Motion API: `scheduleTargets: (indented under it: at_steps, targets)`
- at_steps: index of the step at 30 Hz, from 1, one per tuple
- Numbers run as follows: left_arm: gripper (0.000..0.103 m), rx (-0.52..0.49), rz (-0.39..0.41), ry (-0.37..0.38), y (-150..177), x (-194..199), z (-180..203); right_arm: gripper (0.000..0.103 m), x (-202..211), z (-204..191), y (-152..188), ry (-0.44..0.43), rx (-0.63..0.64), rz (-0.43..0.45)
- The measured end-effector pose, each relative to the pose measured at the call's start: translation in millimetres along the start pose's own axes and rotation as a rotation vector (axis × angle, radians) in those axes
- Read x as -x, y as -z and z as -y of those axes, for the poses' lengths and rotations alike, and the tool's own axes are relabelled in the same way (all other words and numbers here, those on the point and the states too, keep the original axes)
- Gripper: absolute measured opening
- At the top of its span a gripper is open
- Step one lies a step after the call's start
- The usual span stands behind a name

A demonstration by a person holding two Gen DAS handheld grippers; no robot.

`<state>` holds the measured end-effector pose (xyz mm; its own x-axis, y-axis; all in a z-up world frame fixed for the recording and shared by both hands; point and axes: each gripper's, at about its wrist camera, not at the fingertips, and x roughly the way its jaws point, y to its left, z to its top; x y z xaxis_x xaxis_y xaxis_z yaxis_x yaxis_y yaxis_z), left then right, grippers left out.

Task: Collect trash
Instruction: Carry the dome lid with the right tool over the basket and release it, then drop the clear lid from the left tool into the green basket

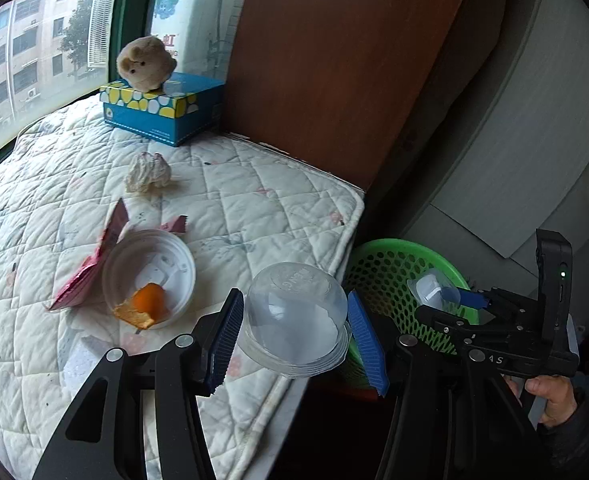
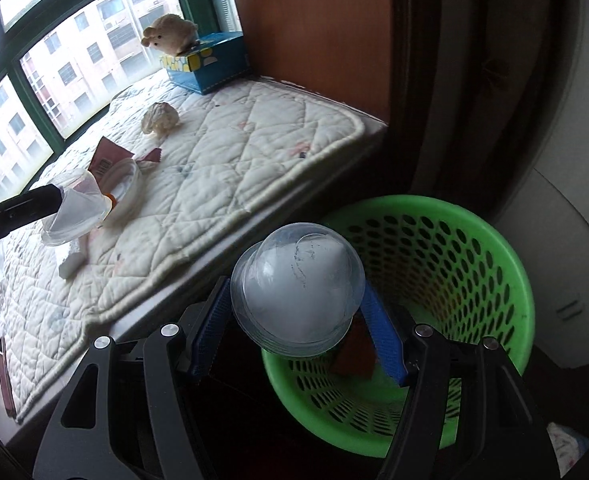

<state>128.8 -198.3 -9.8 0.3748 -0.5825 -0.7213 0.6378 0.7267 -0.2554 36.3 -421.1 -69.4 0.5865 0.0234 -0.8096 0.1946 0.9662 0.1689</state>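
Observation:
My left gripper [image 1: 296, 334] is shut on a clear plastic cup [image 1: 296, 316], held over the quilt's front edge. My right gripper [image 2: 298, 320] is shut on a second clear plastic cup [image 2: 298, 292], held above the near rim of the green basket [image 2: 494, 248]; this cup also shows in the left wrist view [image 1: 434, 290] over the basket [image 1: 378, 264]. On the quilt lie a white lid [image 1: 150, 272] with orange peel [image 1: 144, 306], a pink wrapper [image 1: 94, 264] and a crumpled tissue [image 1: 148, 172].
A blue tissue box [image 1: 162, 110] with a plush toy [image 1: 146, 62] on it stands at the back by the window. A brown wooden panel [image 1: 334, 60] rises behind the quilted mat [image 1: 254, 200]. The basket stands on the floor beside the mat's edge.

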Motion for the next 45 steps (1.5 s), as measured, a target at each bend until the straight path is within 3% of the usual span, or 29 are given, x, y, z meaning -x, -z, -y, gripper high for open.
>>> scheduleTargets:
  at_steps: [15,18,39,45]
  targets:
    - [0.052,-0.095,-0.065,0.052,-8,-49,64,0.066,5,67,31,0.109,-0.109,-0.053]
    - [0.052,-0.108,-0.077,0.061,-8,-56,73,0.072,6,75,35,0.121,-0.128,-0.055]
    - [0.052,-0.174,-0.173,0.136,6,-103,129,0.074,35,104,48,0.141,-0.194,-0.005]
    - [0.059,-0.173,-0.172,0.151,7,-103,132,0.074,39,104,50,0.135,-0.203,0.002]
